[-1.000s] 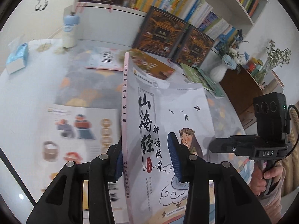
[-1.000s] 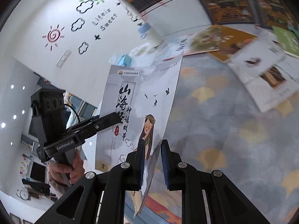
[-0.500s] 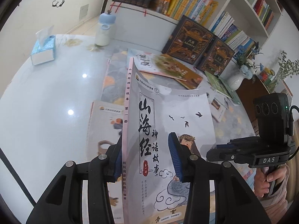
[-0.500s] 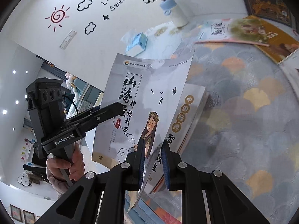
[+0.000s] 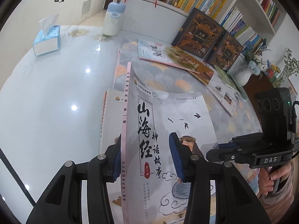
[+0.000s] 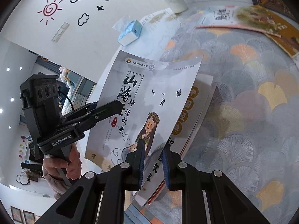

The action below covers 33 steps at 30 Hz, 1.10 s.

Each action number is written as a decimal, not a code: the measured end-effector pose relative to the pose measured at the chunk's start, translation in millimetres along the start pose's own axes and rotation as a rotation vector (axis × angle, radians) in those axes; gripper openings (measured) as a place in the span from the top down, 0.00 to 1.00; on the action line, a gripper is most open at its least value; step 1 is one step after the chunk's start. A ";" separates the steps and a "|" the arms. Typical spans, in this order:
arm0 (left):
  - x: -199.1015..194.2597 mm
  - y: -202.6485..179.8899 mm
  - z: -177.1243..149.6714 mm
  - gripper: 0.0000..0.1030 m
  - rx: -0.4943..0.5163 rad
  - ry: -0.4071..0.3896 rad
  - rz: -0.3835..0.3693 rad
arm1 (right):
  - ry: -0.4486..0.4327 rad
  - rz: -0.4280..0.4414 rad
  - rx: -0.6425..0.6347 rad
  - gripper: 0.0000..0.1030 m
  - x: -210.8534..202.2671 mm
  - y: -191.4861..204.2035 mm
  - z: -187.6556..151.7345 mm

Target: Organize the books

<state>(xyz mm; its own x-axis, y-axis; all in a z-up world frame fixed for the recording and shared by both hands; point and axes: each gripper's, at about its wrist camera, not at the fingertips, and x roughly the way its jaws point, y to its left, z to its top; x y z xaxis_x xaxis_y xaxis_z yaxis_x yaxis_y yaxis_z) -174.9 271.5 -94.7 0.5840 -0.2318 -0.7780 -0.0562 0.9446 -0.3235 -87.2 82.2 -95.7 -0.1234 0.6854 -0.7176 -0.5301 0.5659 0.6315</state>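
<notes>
At the far left corner of the table stand a blue tissue box and, to its right, a white bottle with a blue cap. Both show larger and nearer the middle of the left wrist view than a second ago.

At the left edge of the patterned mat lies a stack of books. The grey book with the girl on its cover now hangs above this stack. A second ago it was held over the middle of the mat, and the right wrist view showed no stack under it. That view now shows the stack's top cover, with gold circles, just beneath the book's lower edge.

The left gripper pinches the book at the spine side. One pad lies behind the pink spine and the other on the front cover. The book stands tilted, with its spine to the left and its cover bowed. It does not touch the stack.

The right gripper has its pads nearly together, pinching the book's right lower edge. A hand grips its handle.

Further right, other books lie spread on the mat as before, and two dark books lean against the shelf.
</notes>
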 end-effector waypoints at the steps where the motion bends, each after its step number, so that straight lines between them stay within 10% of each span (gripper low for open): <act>1: 1.3 1.4 -1.0 0.60 -0.001 0.001 0.002 | 0.004 -0.001 0.002 0.82 2.3 -1.0 -0.3; 33: 18.5 17.7 1.4 0.46 0.074 0.049 0.152 | -0.065 -0.006 -0.013 0.82 -8.3 -8.8 -19.4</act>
<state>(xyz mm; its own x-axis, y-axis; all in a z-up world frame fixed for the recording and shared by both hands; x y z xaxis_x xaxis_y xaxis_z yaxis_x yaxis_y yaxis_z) -163.9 284.3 -114.0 0.5331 -0.0944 -0.8408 -0.0796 0.9837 -0.1610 -97.8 62.6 -101.0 -0.0656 0.7106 -0.7005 -0.5416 0.5643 0.6231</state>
